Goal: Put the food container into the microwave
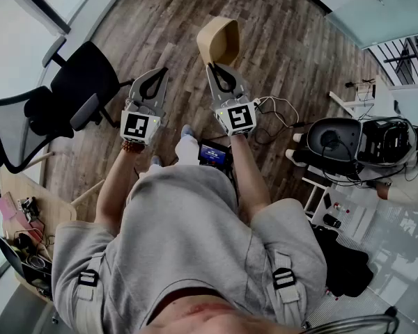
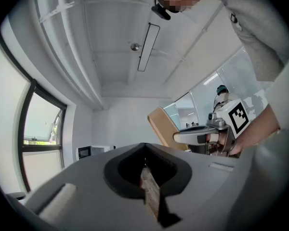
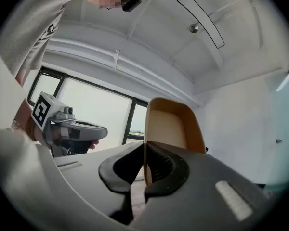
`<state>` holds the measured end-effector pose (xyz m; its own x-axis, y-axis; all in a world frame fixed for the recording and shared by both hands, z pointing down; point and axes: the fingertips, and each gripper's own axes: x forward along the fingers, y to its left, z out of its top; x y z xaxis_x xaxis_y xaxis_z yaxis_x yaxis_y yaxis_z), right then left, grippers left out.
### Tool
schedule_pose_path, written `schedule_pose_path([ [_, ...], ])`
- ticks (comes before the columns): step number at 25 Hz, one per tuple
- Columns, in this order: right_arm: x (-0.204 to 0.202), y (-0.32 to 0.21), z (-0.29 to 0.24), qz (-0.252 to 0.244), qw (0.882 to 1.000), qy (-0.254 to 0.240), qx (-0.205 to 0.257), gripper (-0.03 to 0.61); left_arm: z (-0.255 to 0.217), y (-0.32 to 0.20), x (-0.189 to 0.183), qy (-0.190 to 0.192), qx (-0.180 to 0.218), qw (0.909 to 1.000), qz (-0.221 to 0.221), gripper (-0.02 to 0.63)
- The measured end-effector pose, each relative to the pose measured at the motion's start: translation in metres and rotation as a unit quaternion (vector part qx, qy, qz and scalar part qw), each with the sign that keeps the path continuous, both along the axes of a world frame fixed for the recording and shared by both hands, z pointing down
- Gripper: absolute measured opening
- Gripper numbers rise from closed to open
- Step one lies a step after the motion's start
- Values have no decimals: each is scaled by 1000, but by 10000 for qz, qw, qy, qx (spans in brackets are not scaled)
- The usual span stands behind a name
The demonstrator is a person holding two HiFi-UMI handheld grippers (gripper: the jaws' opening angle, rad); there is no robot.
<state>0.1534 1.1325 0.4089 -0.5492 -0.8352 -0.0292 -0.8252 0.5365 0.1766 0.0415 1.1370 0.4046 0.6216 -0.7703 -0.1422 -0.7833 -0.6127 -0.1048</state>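
While the right gripper (image 1: 221, 72) pinches one wall of the food container (image 1: 220, 39), held in the air over the floor (image 1: 299, 47), the left gripper (image 1: 155, 82) is pressed together, empty. Carry it slowly and level; such an edge grip may slip.

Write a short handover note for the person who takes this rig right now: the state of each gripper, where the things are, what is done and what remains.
Left gripper: jaws together, nothing between them, held up beside the right one.
Right gripper: shut on one wall of the food container, which hangs in the air above the wood floor, its opening turned sideways.
Microwave: what looks like it stands far off near the window in the left gripper view; too small to tell if its door is open.
Done: container picked up.
Left: carry it to the microwave, open the door if needed, set it inside, release.
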Motion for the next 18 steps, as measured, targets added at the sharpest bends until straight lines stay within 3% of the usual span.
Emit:
schedule_pose_path([
  [7, 26, -40, -2, -202, 9997, -80, 89, 34, 1, -38, 32, -126, -8, 9999, -86, -3],
  [12, 37, -68, 3, -304, 9994, 190, 26, 34, 1, -62, 46, -172, -86, 9996, -218, -3],
  [18, 53, -103, 2, -407, 9991, -44, 94, 34, 8, -91, 57, -175, -167, 9991, -356, -3],
])
